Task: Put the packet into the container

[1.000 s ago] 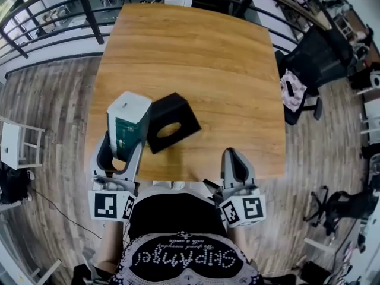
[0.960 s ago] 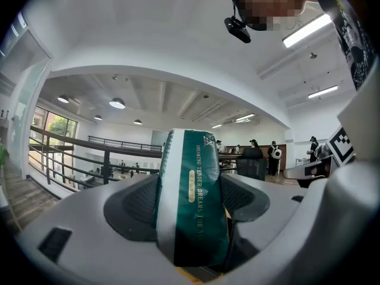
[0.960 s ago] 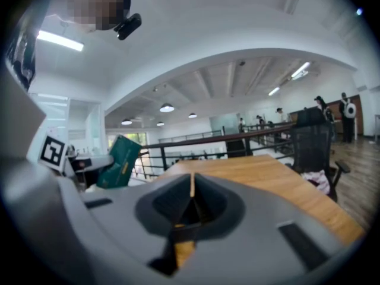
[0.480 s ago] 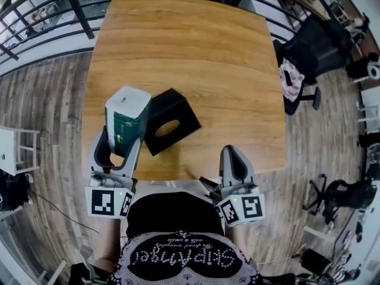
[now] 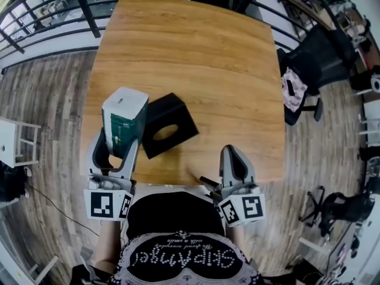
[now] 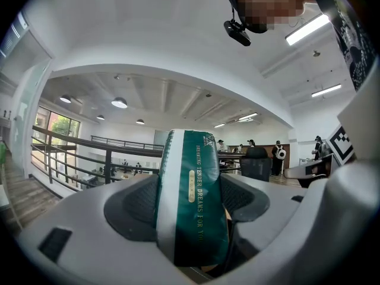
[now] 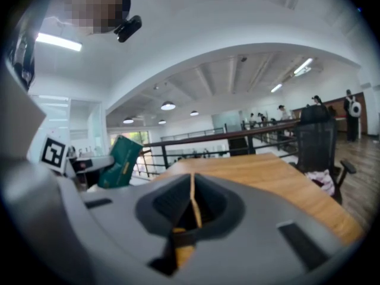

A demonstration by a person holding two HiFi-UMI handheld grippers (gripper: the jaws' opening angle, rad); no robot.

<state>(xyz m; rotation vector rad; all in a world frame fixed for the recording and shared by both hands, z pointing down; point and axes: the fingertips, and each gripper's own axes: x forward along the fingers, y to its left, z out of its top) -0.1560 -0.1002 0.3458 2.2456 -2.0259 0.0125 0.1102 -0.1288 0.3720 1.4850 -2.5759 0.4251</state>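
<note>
The packet [image 5: 123, 122] [image 6: 192, 198] is lifted above the desk [image 5: 196, 52], over the near left corner, close to the left edge. Its long axis points up out of the left gripper [image 5: 117, 142], away from the desk surface and a little tilted, so in the head view its white top end faces the camera. In the left gripper view the narrow green side with gold print runs straight along the jaws. The two jaws of this gripper are spread only as wide as the packet is thick and they pinch its lower part from both sides. The black container [image 5: 168, 125] lies on the desk just to the right of the packet, near the near edge, turned so that its corners point to the desk edges. The oval hole in it looks upward. Whether the packet touches the container I cannot tell. Beyond the container the wood runs wide to the far edge and to the right edge. A railing [image 5: 56, 8] passes behind the far left corner and a dark chair [image 5: 320, 55] stands by the right edge. The right gripper [image 5: 236, 162] [image 7: 191, 202] is at the near edge, toward the right corner, well apart from the container. Its jaws are pressed together and nothing is between them.
</note>
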